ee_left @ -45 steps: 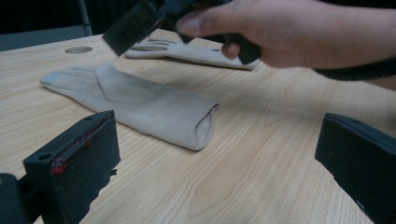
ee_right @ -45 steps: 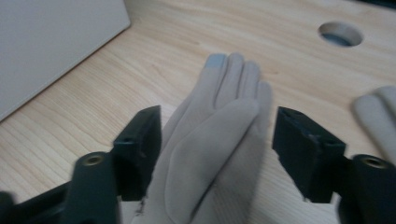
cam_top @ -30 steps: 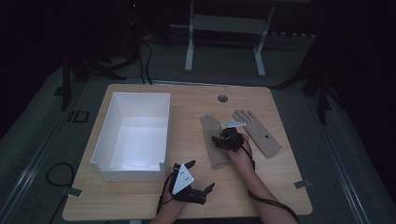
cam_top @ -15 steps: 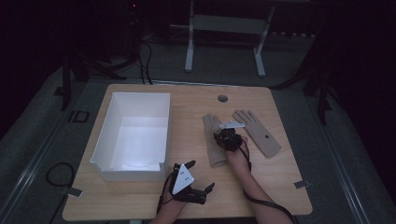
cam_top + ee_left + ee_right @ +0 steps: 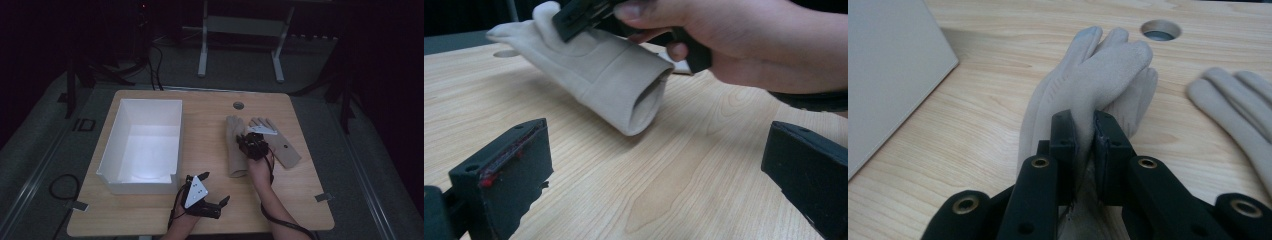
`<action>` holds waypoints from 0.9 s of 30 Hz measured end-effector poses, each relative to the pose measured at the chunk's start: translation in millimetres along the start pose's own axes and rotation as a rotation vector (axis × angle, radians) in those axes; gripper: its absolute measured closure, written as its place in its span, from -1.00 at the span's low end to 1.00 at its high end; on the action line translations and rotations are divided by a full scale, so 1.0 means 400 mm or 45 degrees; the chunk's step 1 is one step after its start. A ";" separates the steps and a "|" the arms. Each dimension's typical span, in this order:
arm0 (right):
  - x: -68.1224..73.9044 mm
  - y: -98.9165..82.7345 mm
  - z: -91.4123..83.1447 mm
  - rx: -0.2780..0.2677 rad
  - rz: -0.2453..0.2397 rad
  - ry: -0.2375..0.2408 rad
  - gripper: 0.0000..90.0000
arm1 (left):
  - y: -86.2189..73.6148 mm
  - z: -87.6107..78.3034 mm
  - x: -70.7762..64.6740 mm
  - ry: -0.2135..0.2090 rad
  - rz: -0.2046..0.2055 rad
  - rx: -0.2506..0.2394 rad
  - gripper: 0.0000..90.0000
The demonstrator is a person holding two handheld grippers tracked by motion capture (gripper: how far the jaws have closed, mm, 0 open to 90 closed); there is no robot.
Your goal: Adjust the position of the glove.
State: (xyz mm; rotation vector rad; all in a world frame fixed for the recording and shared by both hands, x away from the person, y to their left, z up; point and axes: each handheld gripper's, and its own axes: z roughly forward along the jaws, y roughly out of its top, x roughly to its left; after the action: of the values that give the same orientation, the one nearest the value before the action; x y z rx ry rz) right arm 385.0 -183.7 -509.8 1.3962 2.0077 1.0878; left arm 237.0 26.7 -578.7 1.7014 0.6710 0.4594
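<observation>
Two beige gloves are on the wooden table point(image 5: 210, 125). My right gripper point(image 5: 246, 137) point(image 5: 1085, 125) is shut on the left glove point(image 5: 233, 150) point(image 5: 1098, 65), pinching a fold of its fabric between the pads. In the left gripper view that glove point(image 5: 599, 70) hangs tilted with its open cuff toward me, below the right hand point(image 5: 749, 40). The other glove point(image 5: 281, 149) point(image 5: 1233, 100) lies flat to the right. My left gripper point(image 5: 216, 188) point(image 5: 654, 165) is open just above the table near the front edge, with nothing between its jaws.
A white open box point(image 5: 142, 142) point(image 5: 888, 75) stands on the left half of the table. A round cable hole point(image 5: 238, 105) point(image 5: 1160, 30) sits near the far edge. Bare wood lies between the box and the gloves.
My right gripper has closed on the left glove and risen a little, bunching the fabric up off the table. The left gripper has stayed in place.
</observation>
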 end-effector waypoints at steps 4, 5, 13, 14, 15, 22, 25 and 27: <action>-0.006 -0.014 -0.022 -0.006 0.031 -0.028 0.80 | 0.000 0.000 0.000 0.001 0.000 0.001 -0.99; -0.009 -0.019 -0.026 -0.008 0.048 -0.032 0.80 | 0.000 0.000 0.000 0.001 0.000 0.003 -1.00; -0.024 -0.076 -0.017 0.038 0.076 -0.061 0.79 | 0.000 0.000 0.001 -0.001 -0.002 0.002 -0.99; -0.022 -0.082 -0.012 0.046 0.066 -0.065 0.79 | 0.000 0.000 0.001 -0.001 -0.003 0.001 -0.99; -0.020 -0.089 -0.005 0.051 0.070 -0.057 0.79 | 0.000 0.000 0.001 -0.003 -0.005 0.001 -0.99; -0.014 -0.117 0.023 0.087 0.065 -0.049 0.78 | 0.000 0.000 0.001 -0.005 0.000 0.002 -0.99; -0.013 -0.136 0.035 0.108 0.049 -0.055 0.74 | 0.000 0.000 0.002 -0.009 -0.002 0.000 -0.99; -0.013 -0.142 0.038 0.103 0.041 -0.058 0.70 | 0.000 0.000 0.002 -0.010 -0.003 0.000 -0.99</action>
State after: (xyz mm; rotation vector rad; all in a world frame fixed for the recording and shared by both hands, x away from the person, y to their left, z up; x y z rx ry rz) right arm 366.3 -193.0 -564.9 1.4853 2.0238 0.9895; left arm 237.5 27.2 -578.7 1.7017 0.6675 0.4512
